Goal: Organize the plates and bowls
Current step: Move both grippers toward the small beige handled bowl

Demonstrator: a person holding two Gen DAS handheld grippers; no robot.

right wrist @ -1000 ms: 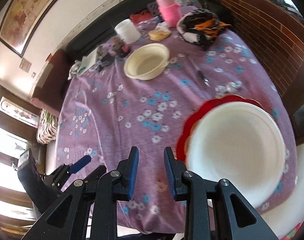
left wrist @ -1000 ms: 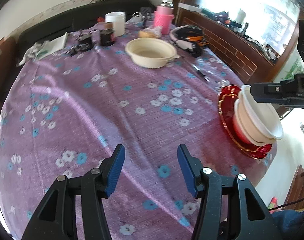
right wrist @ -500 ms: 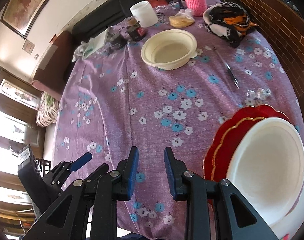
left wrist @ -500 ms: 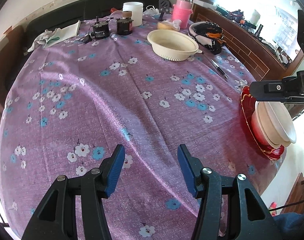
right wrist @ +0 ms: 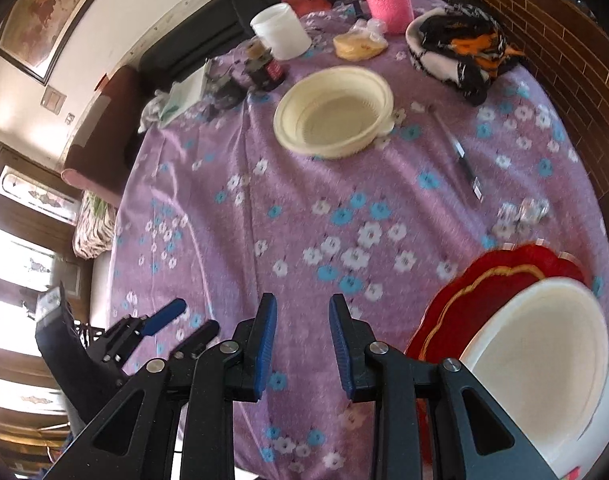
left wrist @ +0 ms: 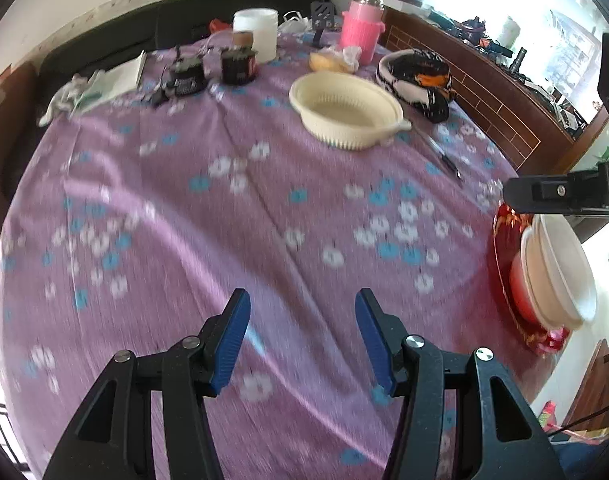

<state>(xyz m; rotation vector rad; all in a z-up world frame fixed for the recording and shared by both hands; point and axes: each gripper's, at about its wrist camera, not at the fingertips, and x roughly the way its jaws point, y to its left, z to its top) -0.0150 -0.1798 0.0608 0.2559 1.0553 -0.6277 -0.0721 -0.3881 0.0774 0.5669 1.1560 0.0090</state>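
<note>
While both claws hang empty over the cloth, the coming move turns on where the lone bowl lies from each.

Cream strainer bowl (right wrist: 333, 118): alone on the far half of the counter (left wrist: 224, 208), upright, straight ahead and well apart from both claws — a small handle tab sticks out on its right rim.

Stack: a white bowl (right wrist: 540, 364) nested in a red bowl (left wrist: 522, 284), the pair sitting on a red scalloped plate (right wrist: 484, 280) at the counter's near right edge.

Right claw (right wrist: 303, 344): jaws a narrow gap apart, nothing between them; the stack lies just beside it, to its right.

Left claw (left wrist: 302, 344): jaws about half spread, gripping nothing; the stack sits well off to its right.

Nearer hand: judged from both views, the strainer bowl is about as far from one claw as the other — slightly right of centre for each, so the right seems marginally better placed.

Long axis: the bowl is round; only the tab gives it a direction.

Obstacle: a pen (right wrist: 466, 164) lies between bowl and stack.
</note>
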